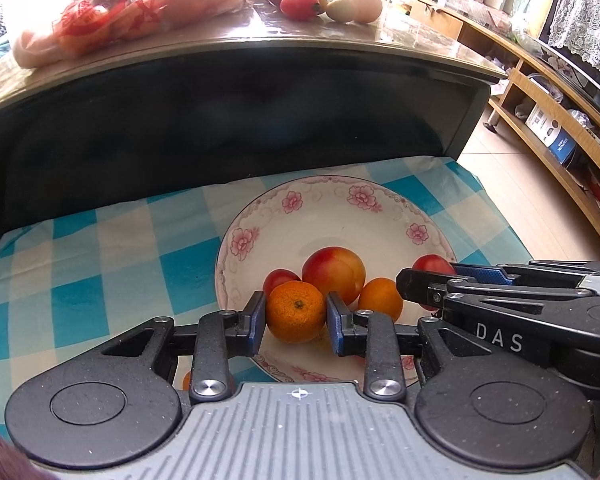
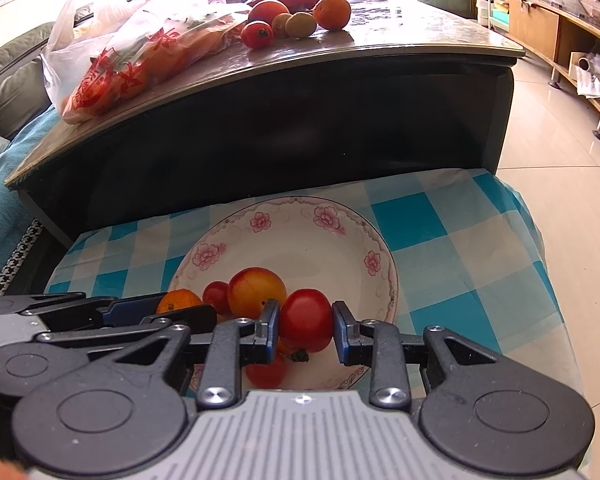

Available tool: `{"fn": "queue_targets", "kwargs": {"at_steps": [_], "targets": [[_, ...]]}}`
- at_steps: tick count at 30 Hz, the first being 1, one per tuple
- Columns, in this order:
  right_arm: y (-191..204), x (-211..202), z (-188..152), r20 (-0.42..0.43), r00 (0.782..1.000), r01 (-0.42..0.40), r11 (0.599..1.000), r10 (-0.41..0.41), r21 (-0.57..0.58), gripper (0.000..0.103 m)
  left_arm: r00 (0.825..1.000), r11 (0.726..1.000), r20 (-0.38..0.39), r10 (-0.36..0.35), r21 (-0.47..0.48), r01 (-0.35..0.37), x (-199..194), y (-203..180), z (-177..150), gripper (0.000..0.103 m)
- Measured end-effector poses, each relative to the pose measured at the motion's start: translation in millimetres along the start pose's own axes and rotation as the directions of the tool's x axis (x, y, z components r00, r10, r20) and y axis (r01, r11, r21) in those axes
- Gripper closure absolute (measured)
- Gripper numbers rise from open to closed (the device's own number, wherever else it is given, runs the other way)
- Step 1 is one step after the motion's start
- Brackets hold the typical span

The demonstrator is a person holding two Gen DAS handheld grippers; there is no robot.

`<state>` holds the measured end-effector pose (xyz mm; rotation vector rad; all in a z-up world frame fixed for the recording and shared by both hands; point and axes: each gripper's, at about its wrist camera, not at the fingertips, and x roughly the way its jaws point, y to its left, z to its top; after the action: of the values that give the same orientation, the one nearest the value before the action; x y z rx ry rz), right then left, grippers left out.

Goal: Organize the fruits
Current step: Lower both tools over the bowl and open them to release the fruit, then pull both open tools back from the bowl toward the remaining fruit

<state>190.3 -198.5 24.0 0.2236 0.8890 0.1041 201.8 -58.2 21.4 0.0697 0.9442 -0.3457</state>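
Observation:
A white flowered plate [image 1: 260,216] [image 2: 356,240] lies on a blue checked cloth. My left gripper [image 1: 296,314] is shut on a small orange [image 1: 296,310] just above the plate's near side. Beside it in the plate lie a peach [image 1: 334,274] [image 2: 256,292], a small red tomato [image 1: 278,278] [image 2: 216,296] and another orange [image 1: 381,298]. My right gripper [image 2: 305,326] is shut on a red tomato [image 2: 306,320] over the plate; it shows at the right of the left wrist view [image 1: 428,280]. Another tomato [image 2: 266,372] lies under it.
A dark table [image 1: 260,52] [image 2: 340,52] stands behind the cloth, with a plastic bag of fruit [image 1: 112,20] [image 2: 132,52] and several loose fruits [image 1: 300,6] [image 2: 296,20]. Wooden shelving [image 1: 560,92] lines the right wall across a tiled floor [image 2: 560,140].

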Motion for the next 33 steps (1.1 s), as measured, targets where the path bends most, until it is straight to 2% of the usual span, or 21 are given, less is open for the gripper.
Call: {"fn": "queue_targets", "kwargs": {"at_steps": [9, 21, 25, 33], "targets": [[1, 4, -2, -0.009, 1.000, 0.007, 1.000, -0.007, -0.005, 0.070, 1.000, 1.000, -0.010, 0.002, 0.001, -0.002, 2, 1, -2, 0.064], [-2, 3, -3, -0.002, 1.000, 0.007, 1.000, -0.007, 0.006, 0.067, 1.000, 1.000, -0.005, 0.011, -0.001, -0.011, -2, 5, -2, 0.053], [-2, 0, -3, 0.004, 1.000, 0.007, 1.000, -0.007, 0.011, 0.066, 1.000, 1.000, 0.008, 0.010, 0.007, -0.010, -10, 5, -3, 0.052], [9, -25, -6, 0.070, 0.997, 0.016, 1.000, -0.016, 0.001, 0.063, 0.999, 1.000, 0.044, 0.008, 0.005, -0.008, -40, 7, -8, 0.047]]}}
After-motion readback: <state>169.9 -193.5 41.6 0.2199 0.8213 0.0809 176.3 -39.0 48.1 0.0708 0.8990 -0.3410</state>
